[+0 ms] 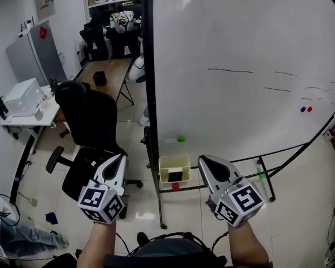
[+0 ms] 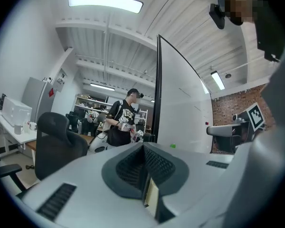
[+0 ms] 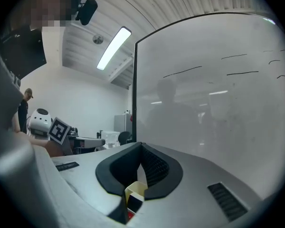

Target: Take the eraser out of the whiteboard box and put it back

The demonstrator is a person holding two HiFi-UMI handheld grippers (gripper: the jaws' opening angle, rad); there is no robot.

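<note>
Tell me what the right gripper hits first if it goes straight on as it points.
Most likely the whiteboard, near its framed edge: the right gripper faces that surface. The yellow box sits lower, under that line. Depth is unclear.

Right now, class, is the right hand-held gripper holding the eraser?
No: the eraser lies in the box at the foot of the whiteboard, and the right hand-held gripper is shut on nothing.
</note>
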